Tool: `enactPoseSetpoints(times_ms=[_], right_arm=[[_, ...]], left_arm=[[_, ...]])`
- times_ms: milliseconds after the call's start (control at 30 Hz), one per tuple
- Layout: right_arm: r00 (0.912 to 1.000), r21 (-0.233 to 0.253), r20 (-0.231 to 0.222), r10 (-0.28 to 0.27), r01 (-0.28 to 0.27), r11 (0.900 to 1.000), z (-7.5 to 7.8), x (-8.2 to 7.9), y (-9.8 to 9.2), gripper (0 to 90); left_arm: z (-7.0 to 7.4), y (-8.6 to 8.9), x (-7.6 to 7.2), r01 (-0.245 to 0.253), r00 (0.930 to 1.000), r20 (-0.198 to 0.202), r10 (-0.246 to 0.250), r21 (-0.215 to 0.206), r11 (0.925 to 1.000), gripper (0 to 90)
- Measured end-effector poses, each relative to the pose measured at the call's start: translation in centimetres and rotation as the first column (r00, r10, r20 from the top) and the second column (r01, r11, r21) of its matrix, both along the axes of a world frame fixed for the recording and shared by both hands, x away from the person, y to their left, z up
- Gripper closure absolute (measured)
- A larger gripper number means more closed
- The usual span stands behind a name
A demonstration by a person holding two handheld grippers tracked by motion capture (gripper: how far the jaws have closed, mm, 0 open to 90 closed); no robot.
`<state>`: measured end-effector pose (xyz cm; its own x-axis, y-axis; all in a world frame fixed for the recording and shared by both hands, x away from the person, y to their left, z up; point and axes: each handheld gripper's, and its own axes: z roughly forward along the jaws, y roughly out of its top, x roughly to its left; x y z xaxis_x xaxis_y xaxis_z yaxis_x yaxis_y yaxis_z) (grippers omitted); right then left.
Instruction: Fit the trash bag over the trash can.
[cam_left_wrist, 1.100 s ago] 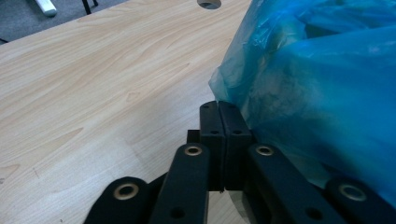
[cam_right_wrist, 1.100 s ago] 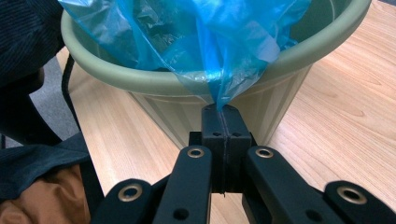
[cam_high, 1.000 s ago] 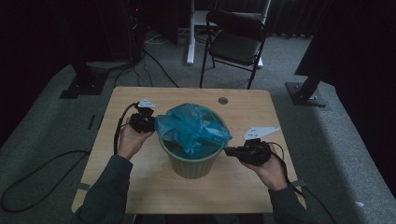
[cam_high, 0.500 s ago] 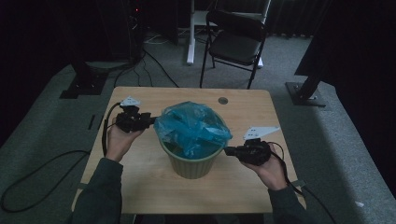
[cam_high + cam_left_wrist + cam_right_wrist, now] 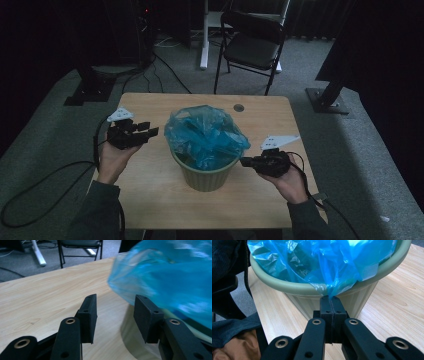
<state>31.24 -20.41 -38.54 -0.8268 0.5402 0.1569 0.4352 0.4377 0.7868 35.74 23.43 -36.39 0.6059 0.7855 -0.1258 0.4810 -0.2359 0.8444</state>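
Observation:
A green ribbed bin [image 5: 205,176] stands mid-table with a blue plastic bag [image 5: 206,134] bunched in and over its mouth. My right gripper [image 5: 245,161] is at the bin's right side, shut on a pinch of the bag's edge [image 5: 329,293] just outside the bin's rim [image 5: 294,287]. My left gripper [image 5: 152,131] hovers left of the bin, open, nothing between its fingers [image 5: 87,315]; the bag [image 5: 165,277] hangs close beyond its right jaw without touching.
The wooden table [image 5: 150,195] has a small round hole [image 5: 238,107] near its far edge. A black folding chair [image 5: 250,45] stands behind the table. Cables [image 5: 45,185] trail over the grey floor at left. Dark stands flank the table.
My left gripper has drawn away to the left from the bag and now stands open beside the bin. The right gripper has held its pinch in place.

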Motion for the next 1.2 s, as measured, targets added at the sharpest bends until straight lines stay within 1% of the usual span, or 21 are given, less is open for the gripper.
enactPoseSetpoints(times_ms=[33, 67, 133, 167, 267, 300, 333, 367, 433, 467, 600, 667, 700, 733, 767, 800, 933, 967, 1067, 1167, 1200], right_arm=[[1.0000, 0.000, 0.000, 0.000, 0.000, 1.000, 0.0, 0.0, 0.0, 90.0], [1.0000, 0.000, 0.000, 0.000, 0.000, 1.000, 0.0, 0.0, 0.0, 90.0], [1.0000, -0.001, -0.001, 0.001, -0.001, 1.000, 0.0, 0.0, 0.0, 90.0], [1.0000, -0.001, -0.001, 0.001, -0.001, 1.000, 0.0, 0.0, 0.0, 90.0], [1.0000, -0.002, -0.001, 0.003, -0.003, 1.000, 0.0, 0.0, 0.1, 90.0], [1.0000, -0.002, -0.001, 0.003, -0.003, 1.000, 0.0, 0.0, 0.1, 90.0], [1.0000, -0.002, -0.002, 0.005, -0.005, 1.000, 0.0, -0.1, 0.1, 90.0], [1.0000, -0.002, -0.002, 0.005, -0.005, 1.000, 0.0, -0.1, 0.0, 90.0], [1.0000, -0.002, -0.002, 0.004, -0.004, 1.000, 0.1, -0.1, 0.0, 90.0], [1.0000, 0.001, -0.002, 0.003, -0.003, 1.000, 0.0, -0.1, 0.0, 90.0], [1.0000, -0.001, -0.002, 0.006, -0.006, 1.000, -0.1, -0.1, 0.0, 90.0], [1.0000, -0.001, -0.005, 0.008, -0.008, 1.000, -0.1, -0.1, 0.1, 90.0], [1.0000, -0.001, -0.005, 0.008, -0.008, 1.000, -0.1, 0.0, 0.1, 90.0], [1.0000, -0.001, -0.005, 0.008, -0.008, 1.000, -0.1, 0.0, 0.1, 90.0], [1.0000, -0.001, -0.004, 0.009, -0.009, 1.000, -0.1, 0.0, 0.2, 90.0], [0.9999, -0.002, -0.004, 0.010, -0.010, 1.000, -0.1, 0.0, 0.2, 90.0], [0.9999, -0.003, -0.002, 0.012, -0.012, 1.000, -0.1, -0.1, 0.1, 90.0], [0.9999, -0.001, -0.003, 0.012, -0.012, 1.000, -0.1, -0.1, 0.1, 90.0], [0.9999, 0.003, -0.005, 0.010, -0.010, 1.000, -0.1, -0.1, 0.1, 90.0], [0.9999, 0.004, -0.006, 0.010, -0.010, 1.000, -0.2, -0.1, 0.1, 90.0], [0.9999, 0.004, -0.006, 0.010, -0.010, 1.000, -0.2, -0.1, 0.0, 90.0]], left_arm=[[0.2, -0.2, -0.3, 0.012, 0.9999, 0.008, -0.012, 0.000, 0.9999, 54.1], [0.2, -0.2, -0.3, 0.012, 0.9999, 0.008, -0.012, 0.000, 0.9999, 53.5], [0.7, -0.7, -1.1, 0.044, 0.9986, 0.030, -0.045, 0.010, 0.9990, 53.0], [0.7, -0.7, -1.1, 0.044, 0.9986, 0.030, -0.045, 0.010, 0.9990, 52.4], [1.2, -1.3, -1.6, 0.081, 0.9954, 0.050, -0.082, 0.013, 0.9966, 51.1], [1.2, -1.3, -1.6, 0.081, 0.9954, 0.050, -0.082, 0.013, 0.9966, 50.5], [1.3, -1.6, -1.9, 0.112, 0.9914, 0.068, -0.112, 0.001, 0.9937, 49.0], [1.3, -1.6, -1.9, 0.112, 0.9914, 0.068, -0.112, 0.001, 0.9937, 47.0], [1.4, -1.7, -2.3, 0.157, 0.9824, 0.106, -0.154, -0.021, 0.9874, 45.0], [1.4, -1.6, -2.3, 0.168, 0.9804, 0.109, -0.164, -0.027, 0.9854, 42.8], [1.6, -1.8, -2.5, 0.202, 0.9731, 0.123, -0.195, -0.048, 0.9782, 40.9], [1.6, -2.3, -2.6, 0.219, 0.9689, 0.129, -0.211, -0.045, 0.9748, 39.8], [1.6, -2.6, -2.6, 0.222, 0.9676, 0.130, -0.216, -0.035, 0.9743, 39.7], [1.6, -2.6, -2.6, 0.222, 0.9676, 0.130, -0.216, -0.035, 0.9743, 39.1], [1.5, -3.2, -2.6, 0.226, 0.9666, 0.129, -0.221, -0.017, 0.9741, 39.1], [1.5, -3.6, -2.6, 0.223, 0.9663, 0.133, -0.221, -0.005, 0.9748, 36.8], [1.2, -4.5, -2.5, 0.232, 0.9649, 0.125, -0.231, 0.006, 0.9727, 36.3], [1.1, -4.7, -2.5, 0.229, 0.9658, 0.123, -0.229, 0.014, 0.9734, 37.9], [0.8, -4.9, -2.5, 0.222, 0.9678, 0.113, -0.225, 0.036, 0.9743, 52.6], [0.7, -4.9, -2.5, 0.224, 0.9677, 0.111, -0.226, 0.035, 0.9740, 67.1], [0.6, -4.8, -2.6, 0.229, 0.9665, 0.112, -0.231, 0.028, 0.9731, 74.8]])
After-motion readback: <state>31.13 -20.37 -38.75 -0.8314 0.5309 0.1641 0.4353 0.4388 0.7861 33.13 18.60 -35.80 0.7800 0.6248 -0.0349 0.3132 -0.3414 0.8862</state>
